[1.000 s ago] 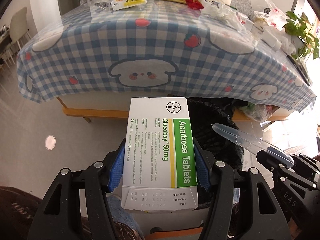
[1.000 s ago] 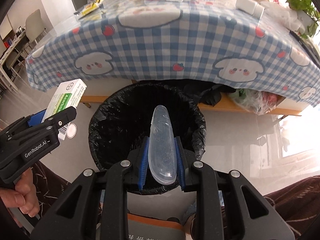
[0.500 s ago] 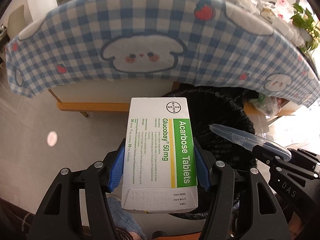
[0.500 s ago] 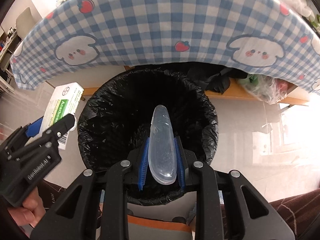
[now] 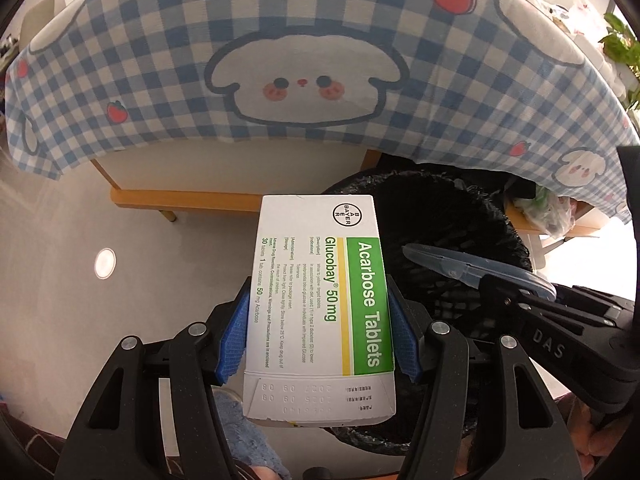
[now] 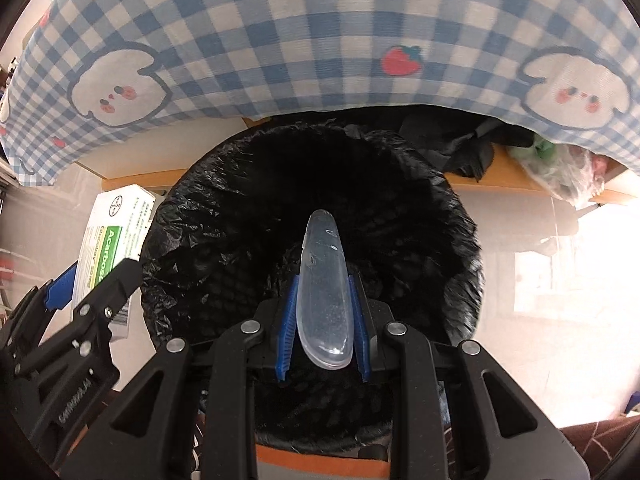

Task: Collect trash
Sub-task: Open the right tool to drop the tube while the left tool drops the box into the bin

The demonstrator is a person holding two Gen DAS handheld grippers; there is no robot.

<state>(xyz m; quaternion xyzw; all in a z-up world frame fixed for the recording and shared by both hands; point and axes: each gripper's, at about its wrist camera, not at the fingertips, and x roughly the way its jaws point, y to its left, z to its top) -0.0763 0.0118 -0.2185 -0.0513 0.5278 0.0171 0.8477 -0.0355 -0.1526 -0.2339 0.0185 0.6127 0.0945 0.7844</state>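
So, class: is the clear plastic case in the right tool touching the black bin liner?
Apart. In the right wrist view the clear plastic case, clamped in the right tool, hangs above the open mouth of the black bin liner, clear of its rim.

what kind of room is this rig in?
Most likely a home dining or living area. A low wooden table carries a blue checked tablecloth printed with cartoon puppies, a bin lined with a black bag stands on the pale glossy floor, and a houseplant shows at the right edge.
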